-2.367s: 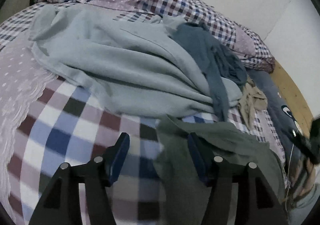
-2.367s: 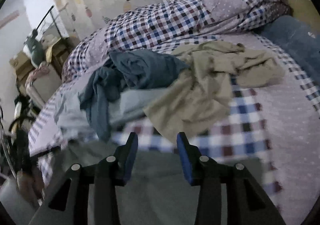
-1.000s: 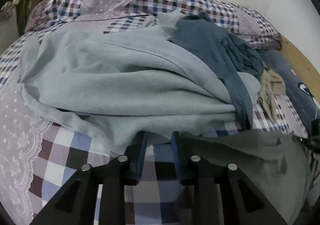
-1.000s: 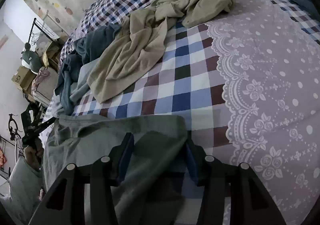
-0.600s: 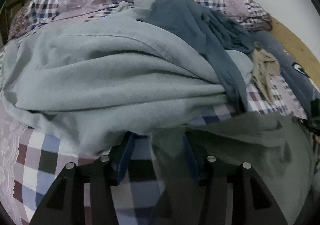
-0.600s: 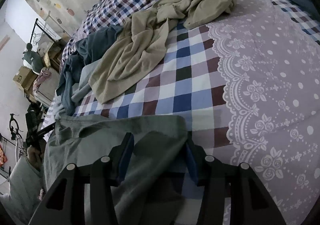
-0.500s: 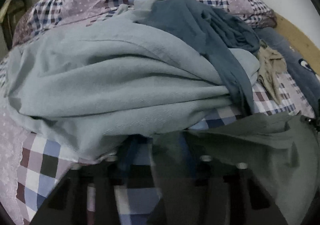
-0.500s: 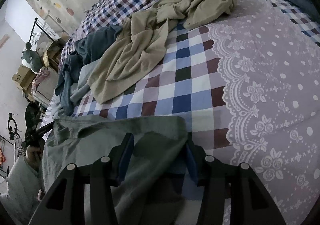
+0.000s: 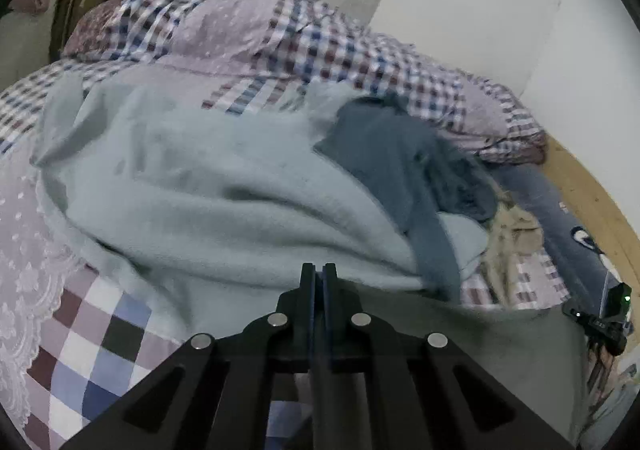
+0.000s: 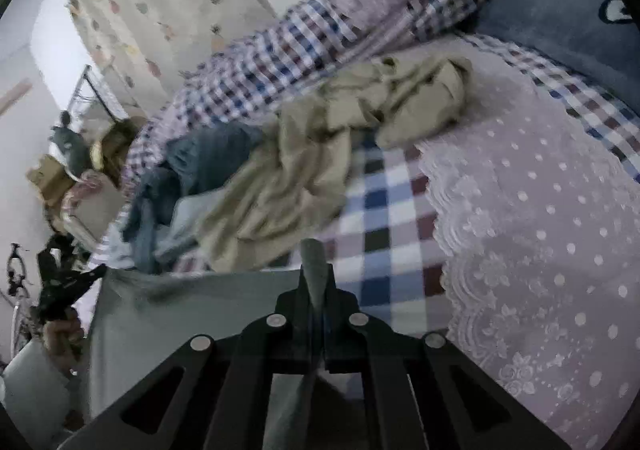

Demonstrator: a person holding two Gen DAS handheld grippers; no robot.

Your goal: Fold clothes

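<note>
We have both the left gripper point(image 9: 319, 276) and the right gripper point(image 10: 316, 270) pinched tight on the grey-green shirt point(image 9: 500, 346), stretched above the checked bedspread point(image 10: 384, 217), seemingly by its corners, probably to spread it flat for folding.

grey-green garment point(image 9: 500, 346) | stretched taut, edge pinched at both ends | above checked bedspread point(image 9: 100, 350)

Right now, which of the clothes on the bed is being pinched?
The dark green garment: both the left gripper and right gripper clamp it; the other clothes lie loose.
</note>
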